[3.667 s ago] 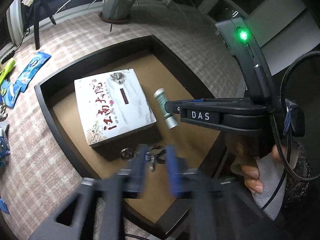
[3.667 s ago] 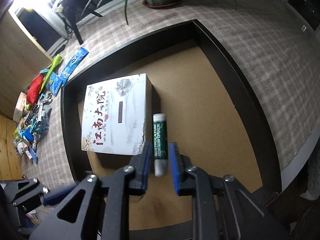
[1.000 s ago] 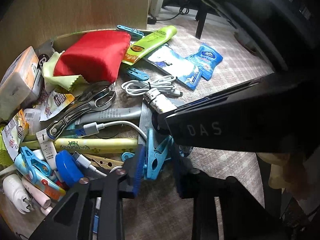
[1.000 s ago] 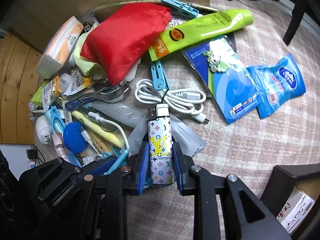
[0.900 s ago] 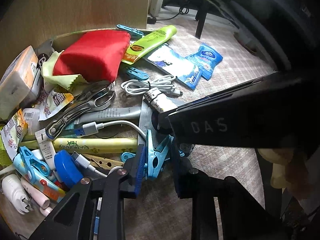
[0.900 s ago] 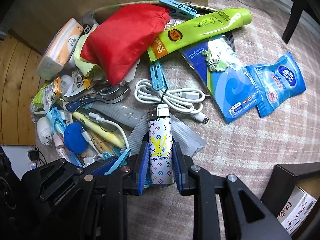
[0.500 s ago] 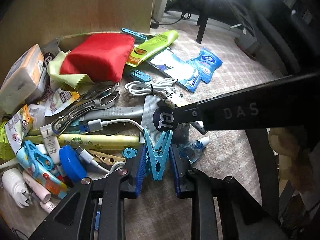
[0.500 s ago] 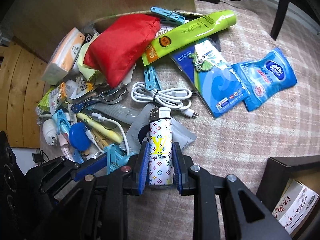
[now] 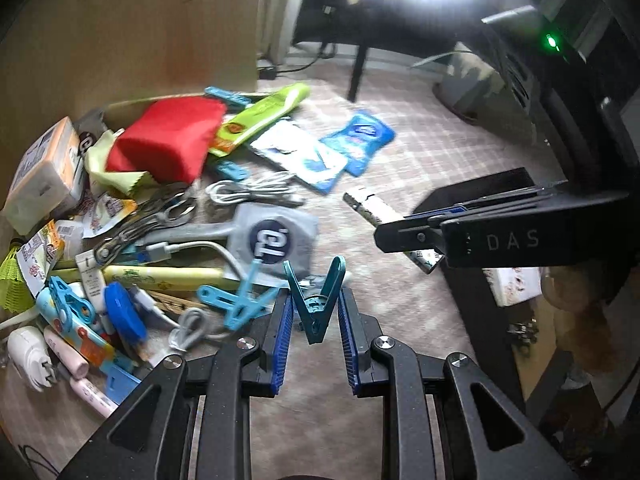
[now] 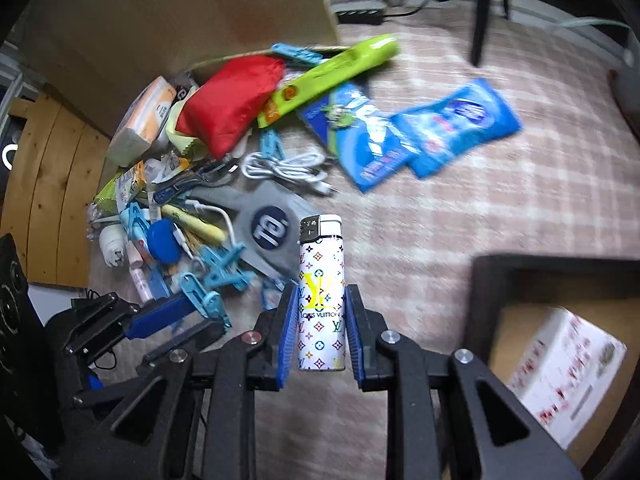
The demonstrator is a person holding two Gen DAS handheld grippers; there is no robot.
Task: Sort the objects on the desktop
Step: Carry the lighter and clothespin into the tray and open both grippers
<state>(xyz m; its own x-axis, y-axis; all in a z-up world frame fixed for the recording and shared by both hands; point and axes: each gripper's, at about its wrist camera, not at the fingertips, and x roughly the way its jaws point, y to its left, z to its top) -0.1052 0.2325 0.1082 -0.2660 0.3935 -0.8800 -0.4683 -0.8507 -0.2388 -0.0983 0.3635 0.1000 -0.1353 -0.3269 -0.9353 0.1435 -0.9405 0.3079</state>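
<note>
My left gripper (image 9: 314, 312) is shut on a teal clothes peg (image 9: 316, 300), held clear of the cloth with its legs pointing up. My right gripper (image 10: 320, 312) is shut on a white patterned lighter (image 10: 321, 300), lifted above the checked tablecloth (image 10: 480, 220). In the left wrist view the right gripper (image 9: 404, 236) crosses at the right with the lighter (image 9: 370, 208) sticking out. In the right wrist view the left gripper (image 10: 192, 312) shows at lower left with the peg (image 10: 206, 300). The dark tray (image 10: 492, 280) with a white printed box (image 10: 564, 360) lies at lower right.
A heap lies at the left: a red pouch (image 9: 168, 140), a green tube (image 9: 260, 116), blue packets (image 9: 360, 140), a white cable (image 9: 256, 192), a grey pouch (image 9: 276, 240), scissors (image 9: 148, 220) and more light blue pegs (image 9: 232, 304). A wooden board (image 9: 140, 28) stands behind.
Both grippers have risen and drawn back from the heap toward the tray, the left with the peg, the right with the lighter. The tray and box have come further into view.
</note>
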